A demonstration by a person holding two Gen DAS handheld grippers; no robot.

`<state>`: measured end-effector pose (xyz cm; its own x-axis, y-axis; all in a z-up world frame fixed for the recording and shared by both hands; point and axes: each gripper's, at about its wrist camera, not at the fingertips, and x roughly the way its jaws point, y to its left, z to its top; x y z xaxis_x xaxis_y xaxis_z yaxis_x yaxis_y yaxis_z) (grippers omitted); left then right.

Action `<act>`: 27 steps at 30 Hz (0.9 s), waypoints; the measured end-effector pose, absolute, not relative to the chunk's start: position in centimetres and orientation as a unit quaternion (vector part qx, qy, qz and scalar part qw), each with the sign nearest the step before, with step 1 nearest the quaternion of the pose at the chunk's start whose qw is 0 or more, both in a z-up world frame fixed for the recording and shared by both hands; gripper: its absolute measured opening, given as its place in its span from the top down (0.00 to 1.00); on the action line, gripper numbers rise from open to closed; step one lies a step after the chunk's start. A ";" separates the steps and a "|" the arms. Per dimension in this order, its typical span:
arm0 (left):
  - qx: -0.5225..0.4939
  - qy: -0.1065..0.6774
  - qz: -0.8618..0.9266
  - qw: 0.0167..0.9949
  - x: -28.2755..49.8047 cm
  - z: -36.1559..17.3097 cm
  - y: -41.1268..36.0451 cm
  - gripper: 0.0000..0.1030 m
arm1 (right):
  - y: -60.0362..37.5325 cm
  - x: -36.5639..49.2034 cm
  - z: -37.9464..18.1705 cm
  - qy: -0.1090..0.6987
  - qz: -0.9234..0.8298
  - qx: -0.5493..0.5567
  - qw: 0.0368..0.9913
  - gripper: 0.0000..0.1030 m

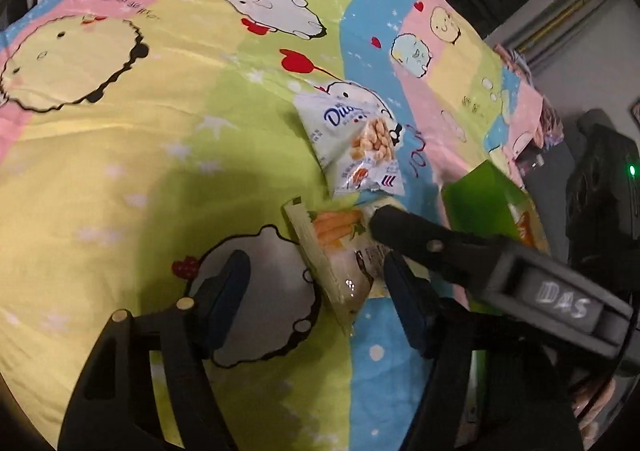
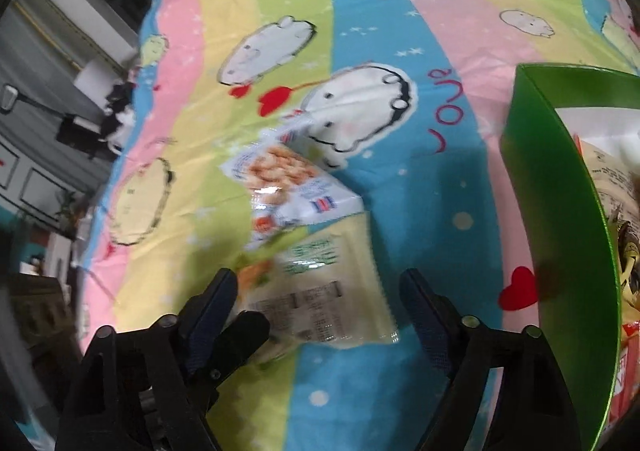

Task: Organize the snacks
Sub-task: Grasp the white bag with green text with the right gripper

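Both your grippers stand open around the carrot pack (image 1: 340, 251) on the bed (image 1: 120, 155): left gripper (image 1: 316, 291) and right gripper (image 2: 320, 299) straddle it without pinching. The bin (image 2: 560, 211) waits at three o'clock, biscuit bag (image 1: 352, 143) at twelve.

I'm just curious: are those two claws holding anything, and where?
Nothing yet. Both the left gripper and right gripper straddle the pale yellow carrot-print snack packet, pads apart from it.
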<state>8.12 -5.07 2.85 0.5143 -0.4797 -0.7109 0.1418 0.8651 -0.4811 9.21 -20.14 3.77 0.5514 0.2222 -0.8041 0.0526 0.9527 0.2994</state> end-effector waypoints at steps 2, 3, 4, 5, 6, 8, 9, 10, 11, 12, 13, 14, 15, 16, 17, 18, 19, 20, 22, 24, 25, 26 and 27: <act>-0.170 0.452 -0.183 0.857 8.0 2.9 -5.5 0.42 | -20.3 9.4 3.3 0.473 0.055 0.150 0.866 0.25; -0.170 0.452 -0.191 0.855 8.0 2.7 -5.7 0.48 | -20.4 9.6 3.0 0.476 0.062 0.157 0.863 0.30; -0.172 0.451 -0.200 0.853 8.0 2.6 -5.9 0.52 | -20.4 9.7 2.9 0.478 0.069 0.163 0.860 0.31; -0.173 0.451 -0.205 0.851 8.0 2.5 -6.0 0.57 | -20.4 9.6 2.8 0.476 0.073 0.162 0.861 0.32; -0.172 0.454 -0.212 0.848 8.1 2.4 -6.2 0.61 | -20.2 9.8 2.8 0.476 0.076 0.158 0.862 0.38; -0.162 0.451 -0.209 0.852 7.9 2.3 -6.3 0.63 | -19.9 9.7 2.7 0.480 0.092 0.157 0.858 0.45; -0.156 0.449 -0.210 0.855 7.7 2.4 -6.4 0.65 | -19.8 9.7 2.6 0.482 0.099 0.163 0.855 0.47; -0.153 0.448 -0.210 0.855 7.6 2.4 -6.6 0.66 | -19.8 9.7 2.5 0.484 0.103 0.168 0.853 0.47; -0.145 0.446 -0.210 0.858 7.4 2.5 -6.7 0.66 | -19.7 9.6 2.5 0.484 0.107 0.170 0.852 0.48; -0.140 0.444 -0.208 0.860 7.3 2.6 -6.9 0.67 | -19.6 9.5 2.5 0.484 0.109 0.170 0.852 0.49; -0.131 0.441 -0.207 0.864 7.0 2.7 -7.0 0.67 | -19.5 9.3 2.5 0.484 0.110 0.170 0.851 0.49; -0.127 0.439 -0.205 0.865 6.9 2.8 -7.1 0.67 | -19.4 9.1 2.5 0.484 0.114 0.170 0.851 0.49; -0.124 0.438 -0.205 0.866 6.8 2.9 -7.2 0.70 | -19.2 9.0 2.5 0.484 0.115 0.171 0.851 0.49; -0.124 0.436 -0.209 0.867 6.6 3.0 -7.2 0.70 | -19.1 8.7 2.6 0.482 0.116 0.172 0.851 0.49; -0.125 0.436 -0.210 0.866 6.6 3.0 -7.2 0.70 | -19.0 8.6 2.6 0.480 0.121 0.176 0.851 0.49; -0.123 0.434 -0.208 0.868 6.5 3.2 -7.2 0.70 | -18.9 8.4 2.7 0.480 0.128 0.181 0.849 0.49; -0.118 0.431 -0.206 0.871 6.3 3.4 -7.3 0.70 | -18.8 8.2 2.8 0.478 0.129 0.181 0.850 0.49; -0.115 0.429 -0.206 0.872 6.2 3.4 -7.3 0.70 | -18.7 8.0 2.9 0.476 0.131 0.179 0.851 0.49; -0.111 0.427 -0.207 0.873 5.9 3.7 -7.3 0.70 | -18.6 7.7 3.1 0.472 0.132 0.179 0.853 0.49; -0.107 0.424 -0.208 0.875 5.7 4.0 -7.4 0.70 | -18.5 7.3 3.4 0.469 0.131 0.181 0.855 0.49; -0.104 0.421 -0.209 0.876 5.5 4.2 -7.4 0.70 | -18.5 7.1 3.6 0.466 0.131 0.181 0.856 0.49; -0.102 0.418 -0.211 0.878 5.4 4.4 -7.5 0.70 | -18.5 6.8 3.8 0.462 0.132 0.182 0.858 0.49; -0.099 0.412 -0.213 0.880 5.2 4.8 -7.5 0.70 | -18.5 6.6 4.1 0.458 0.132 0.181 0.860 0.49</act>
<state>5.16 -7.54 4.76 0.5697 -0.4562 -0.6836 0.2928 0.8899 -0.3498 6.56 -18.51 4.07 0.5458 0.3934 -0.7399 -0.0610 0.8993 0.4331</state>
